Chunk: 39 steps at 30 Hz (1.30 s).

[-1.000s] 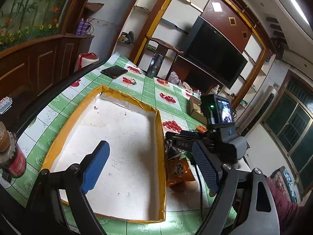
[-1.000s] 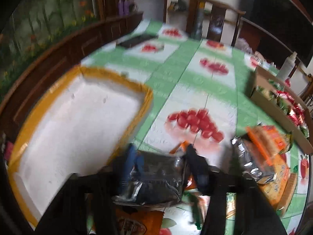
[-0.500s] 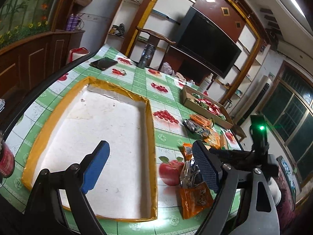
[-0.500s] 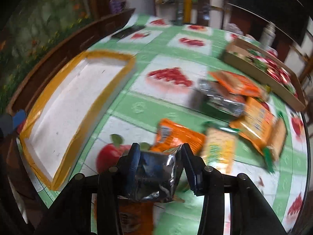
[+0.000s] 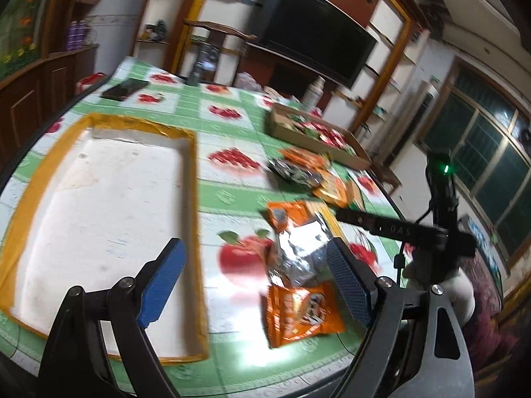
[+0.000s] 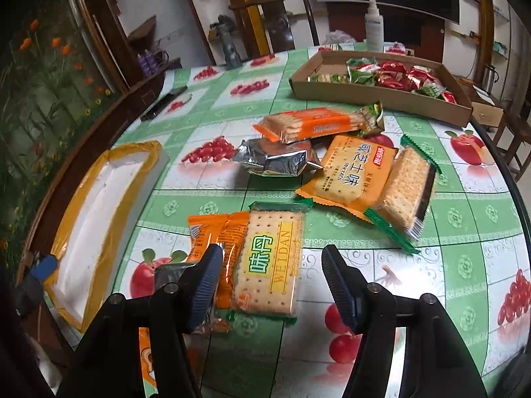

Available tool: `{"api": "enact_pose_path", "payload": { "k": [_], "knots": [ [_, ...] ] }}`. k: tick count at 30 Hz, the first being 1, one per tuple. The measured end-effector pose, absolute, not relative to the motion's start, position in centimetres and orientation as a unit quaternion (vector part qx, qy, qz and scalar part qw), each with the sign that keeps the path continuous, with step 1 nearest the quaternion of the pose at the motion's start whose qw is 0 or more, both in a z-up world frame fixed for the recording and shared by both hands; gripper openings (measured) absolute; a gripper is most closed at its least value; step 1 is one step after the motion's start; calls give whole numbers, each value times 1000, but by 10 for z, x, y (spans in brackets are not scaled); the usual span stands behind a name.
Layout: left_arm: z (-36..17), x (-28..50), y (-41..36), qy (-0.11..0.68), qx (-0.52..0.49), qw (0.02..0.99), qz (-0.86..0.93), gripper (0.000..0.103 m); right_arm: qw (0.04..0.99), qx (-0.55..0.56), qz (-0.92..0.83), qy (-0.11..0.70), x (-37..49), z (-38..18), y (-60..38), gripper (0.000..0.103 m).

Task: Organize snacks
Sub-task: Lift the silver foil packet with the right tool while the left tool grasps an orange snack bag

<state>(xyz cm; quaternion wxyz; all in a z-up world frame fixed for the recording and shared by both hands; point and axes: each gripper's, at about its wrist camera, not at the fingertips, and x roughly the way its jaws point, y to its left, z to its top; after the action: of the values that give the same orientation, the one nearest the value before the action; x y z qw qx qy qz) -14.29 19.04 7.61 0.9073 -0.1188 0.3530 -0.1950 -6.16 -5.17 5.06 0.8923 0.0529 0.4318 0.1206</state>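
Note:
My right gripper [image 6: 270, 282] is open and empty, just above a Weidan cracker pack [image 6: 270, 260] that lies between its fingers on the table. A silver packet [image 6: 169, 273] and orange packs [image 6: 215, 235] lie at its left finger. My left gripper [image 5: 255, 282] is open and empty, above the table beside the yellow-rimmed white tray [image 5: 96, 212], which holds nothing. The silver packet [image 5: 298, 255] and an orange pack [image 5: 298, 311] lie near its right finger. More packs lie farther off: a silver one [image 6: 275, 159], orange ones [image 6: 351, 172] and crackers [image 6: 406, 187].
A cardboard box [image 6: 381, 91] of red and green snacks stands at the back right, with a spray bottle [image 6: 374, 26] behind it. A phone [image 5: 124, 89] lies at the table's far left. The white tray also shows in the right wrist view [image 6: 99, 205]. Chairs and a TV stand beyond.
My right gripper let go of the silver packet, which now lies on the table, and swung right over the cracker pack. My left gripper moved right, toward the snacks.

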Motion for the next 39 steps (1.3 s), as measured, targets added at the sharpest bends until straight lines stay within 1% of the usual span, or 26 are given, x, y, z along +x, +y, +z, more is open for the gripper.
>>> {"api": "enact_pose_path", "payload": {
  "k": [4,9,10,11,12,13,14,17,18,19,20,21,22,23,24,25,26,28,30,32,34,36,39],
  "knots": [
    [69,-144,167,372,-88,897,-220,87,885,7,185,428,-69,56,-28,67],
    [68,-148,164,380,-86,895,-215,87,872,-33,188,451,-50,44,2,67],
    [70,-149,166,379,-86,897,-211,87,868,-33,190,458,-50,41,4,62],
    [71,-150,170,376,-87,899,-207,87,859,-29,198,472,-52,36,6,45],
    [72,-151,174,374,-90,900,-202,87,853,-23,205,480,-55,33,4,40],
    [72,-151,178,374,-94,901,-198,87,850,-16,209,483,-59,33,1,39],
    [71,-151,181,374,-98,901,-195,87,847,-9,212,488,-65,32,-4,34],
    [67,-146,182,379,-107,898,-196,87,831,23,207,516,-82,24,-25,33],
    [65,-145,180,381,-108,896,-200,87,824,36,209,526,-87,21,-33,35],
    [64,-144,176,383,-106,894,-205,87,817,44,210,536,-91,17,-37,39],
    [63,-143,174,385,-104,893,-207,87,806,48,212,551,-97,12,-41,41],
    [62,-143,171,387,-101,892,-211,87,798,42,212,563,-102,8,-43,41],
    [62,-143,168,388,-99,891,-215,87,803,23,210,557,-110,11,-44,40],
    [62,-144,167,389,-98,890,-216,87,808,5,205,552,-115,14,-44,45],
    [62,-144,166,389,-97,890,-216,87,819,-18,201,538,-120,20,-42,46],
    [62,-144,167,389,-98,890,-215,87,830,-43,204,518,-124,26,-38,50],
    [62,-144,167,389,-100,890,-214,87,838,-64,209,501,-127,31,-34,62],
    [63,-146,170,390,-107,890,-212,87,850,-120,221,463,-130,40,-18,81],
    [65,-148,173,387,-112,892,-206,87,856,-202,225,419,-130,42,5,82],
    [69,-152,176,382,-112,895,-201,87,852,-264,220,394,-123,41,24,82],
    [72,-154,177,379,-110,897,-198,87,838,-296,242,390,-114,32,39,79],
    [73,-156,178,378,-108,898,-196,87,823,-295,257,412,-102,21,47,79],
    [73,-157,177,379,-104,898,-198,87,811,-252,281,447,-87,10,46,77]
  ]
}}
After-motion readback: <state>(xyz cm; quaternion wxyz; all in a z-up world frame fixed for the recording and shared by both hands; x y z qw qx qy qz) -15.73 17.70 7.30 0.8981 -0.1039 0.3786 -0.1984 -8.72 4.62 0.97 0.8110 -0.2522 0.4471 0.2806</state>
